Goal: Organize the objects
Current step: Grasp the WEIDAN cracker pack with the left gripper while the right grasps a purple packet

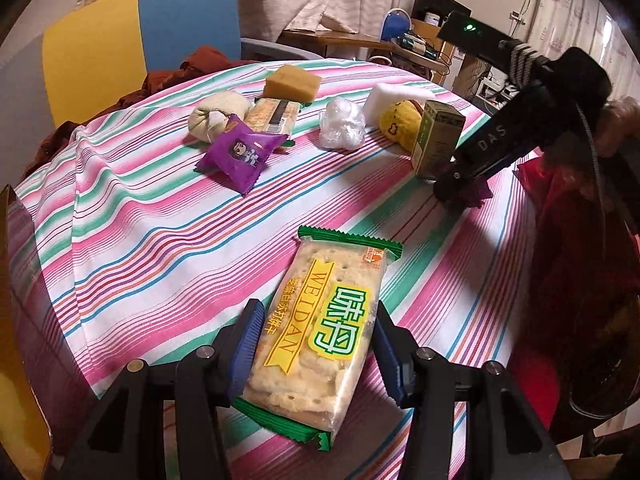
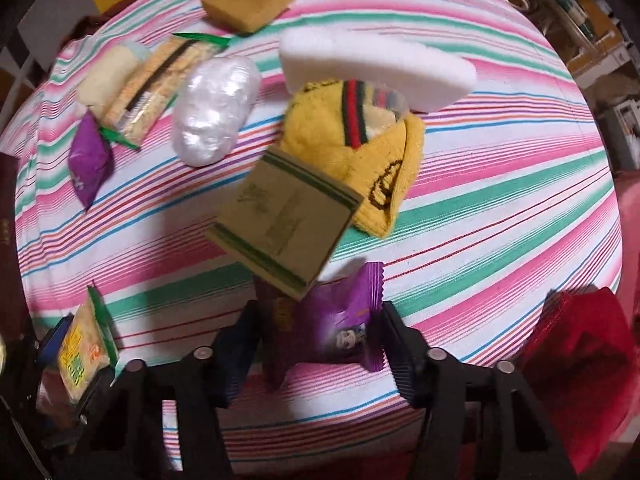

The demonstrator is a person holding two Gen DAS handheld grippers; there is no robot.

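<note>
My left gripper (image 1: pixel 316 312) is shut on a clear cracker packet (image 1: pixel 320 320) with green ends and a yellow label, held low over the striped tablecloth (image 1: pixel 140 220). In the right wrist view the same packet (image 2: pixel 80 352) shows at the lower left. My right gripper (image 2: pixel 318 308) is shut on a purple snack packet (image 2: pixel 340 320). Just ahead of it a tan box (image 2: pixel 284 220) with green stripes looks tilted and blurred. In the left wrist view the right gripper (image 1: pixel 460 192) sits beside that box (image 1: pixel 438 138).
Farther back lie a second purple packet (image 1: pixel 236 152), another cracker pack (image 1: pixel 272 114), a cream bundle (image 1: pixel 216 114), a brown sponge (image 1: pixel 292 82), a plastic wad (image 1: pixel 342 124), a white sponge (image 1: pixel 396 98) and a yellow sock (image 1: pixel 400 122). A red bag (image 2: pixel 580 360) hangs at the right edge.
</note>
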